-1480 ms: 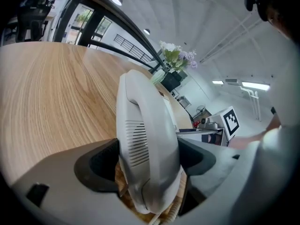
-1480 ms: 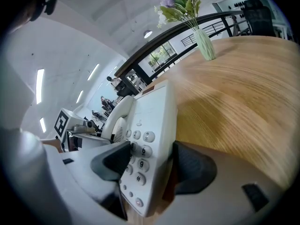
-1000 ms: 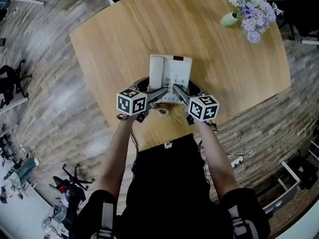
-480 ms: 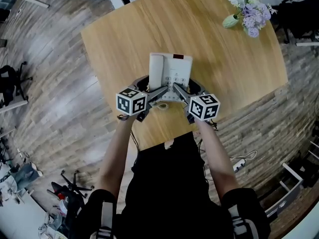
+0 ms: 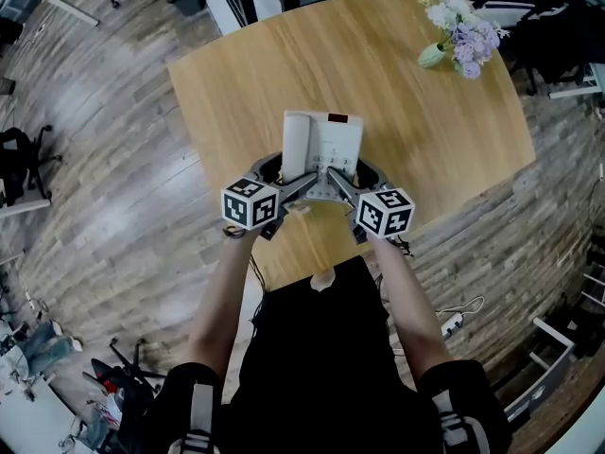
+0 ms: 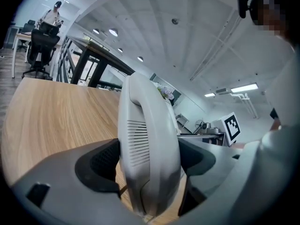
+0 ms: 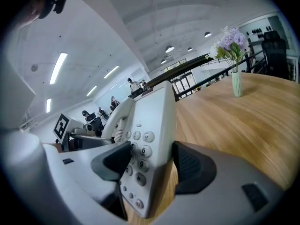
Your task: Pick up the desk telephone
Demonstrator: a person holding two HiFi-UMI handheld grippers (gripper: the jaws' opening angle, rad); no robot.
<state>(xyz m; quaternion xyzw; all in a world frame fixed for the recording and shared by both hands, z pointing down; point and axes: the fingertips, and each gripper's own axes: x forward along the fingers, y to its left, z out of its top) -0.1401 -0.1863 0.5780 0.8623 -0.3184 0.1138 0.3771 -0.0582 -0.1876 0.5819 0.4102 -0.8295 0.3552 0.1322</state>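
the left gripper (image 6: pixel 150 162) is clamped on the handset (image 6: pixel 147 121) at the left side of the desk telephone (image 5: pixel 326 145). the phone is over the near half of the wooden table (image 5: pixel 425 149), close in front of the person (image 5: pixel 321 367). the right gripper (image 7: pixel 152 165) is clamped on its keypad side. far right, a vase of flowers (image 5: pixel 460 31) stands near the table's far corner.

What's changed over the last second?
In the head view the table has shrunk and shifted, while the phone kept its size and place. So the phone seems to be rising, though no gap under it shows. The left tool and right tool stay shut on the phone. The flowers stay at the far right corner.
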